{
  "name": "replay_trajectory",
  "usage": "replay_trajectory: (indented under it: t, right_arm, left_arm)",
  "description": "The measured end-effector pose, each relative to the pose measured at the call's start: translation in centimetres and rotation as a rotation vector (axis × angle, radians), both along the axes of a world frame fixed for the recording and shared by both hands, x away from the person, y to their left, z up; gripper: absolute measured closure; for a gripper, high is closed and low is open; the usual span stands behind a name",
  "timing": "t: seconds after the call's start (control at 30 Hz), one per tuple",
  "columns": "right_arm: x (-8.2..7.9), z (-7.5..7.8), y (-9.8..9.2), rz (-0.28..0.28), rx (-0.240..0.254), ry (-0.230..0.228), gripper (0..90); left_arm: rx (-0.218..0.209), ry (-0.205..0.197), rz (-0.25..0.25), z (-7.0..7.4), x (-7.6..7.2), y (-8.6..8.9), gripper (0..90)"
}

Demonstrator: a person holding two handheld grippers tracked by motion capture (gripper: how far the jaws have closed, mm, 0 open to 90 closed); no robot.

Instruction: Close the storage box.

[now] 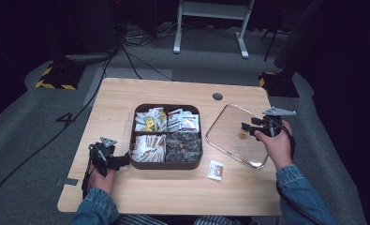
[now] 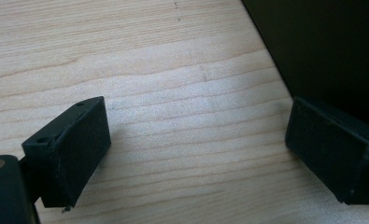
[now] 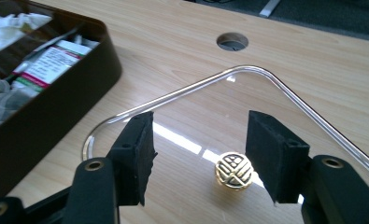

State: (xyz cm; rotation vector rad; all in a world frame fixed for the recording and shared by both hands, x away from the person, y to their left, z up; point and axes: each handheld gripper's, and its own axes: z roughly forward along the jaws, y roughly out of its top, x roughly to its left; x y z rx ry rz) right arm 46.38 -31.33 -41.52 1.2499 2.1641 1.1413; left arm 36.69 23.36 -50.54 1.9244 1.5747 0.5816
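A dark brown box [image 1: 166,165] with four compartments of packets and sachets stands mid-table. To its right a clear glass lid [image 1: 229,136] lies flat on the wood, a small gold knob [image 3: 233,170] at its middle. My right gripper [image 1: 248,127] hovers over the lid, open; in the right gripper view [image 3: 201,149] the knob sits low between the jaws, close to the right-hand one, with neither pad pressing it. My left gripper [image 1: 124,161] rests open by the box's front left corner, with bare wood between its jaws [image 2: 196,149] and the box wall [image 2: 322,46] beside one.
A single white sachet [image 1: 215,170] lies on the table in front of the box and left of the lid. A round cable hole [image 1: 217,96] is in the tabletop behind the lid. The table's right edge is close to the right hand.
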Motion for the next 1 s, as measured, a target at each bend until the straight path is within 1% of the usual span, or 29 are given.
replay_trajectory:
  t: [0.07, 0.27, 0.43, 0.73, 0.9, 1.0]
  right_arm:
    - [0.6, -0.5, -0.3, -0.013, 0.002, 0.003, 43.0]
    - [2.0, -2.2, -0.8, -0.042, -0.016, 0.015, 42.5]
    - [2.8, -3.7, -1.1, -0.067, -0.026, 0.045, 42.2]
    - [3.4, -6.1, -1.0, -0.083, -0.051, 0.096, 41.4]
    - [3.5, -7.0, -1.1, -0.097, -0.035, 0.112, 41.9]
    - [3.5, -7.4, -1.1, -0.096, -0.036, 0.116, 43.4]
  left_arm:
    - [0.001, 0.0, 0.001, 0.0, 0.0, 0.0, 6.8]
    - [0.001, -0.001, 0.001, 0.0, 0.0, 0.0, 6.8]
    - [0.001, 0.0, 0.001, 0.0, 0.0, 0.0, 6.8]
    - [0.001, -0.001, 0.002, 0.0, 0.0, 0.0, 6.7]
    - [0.001, 0.0, 0.002, 0.0, 0.0, 0.0, 6.8]
    - [0.001, -0.001, 0.002, 0.0, 0.0, 0.0, 6.7]
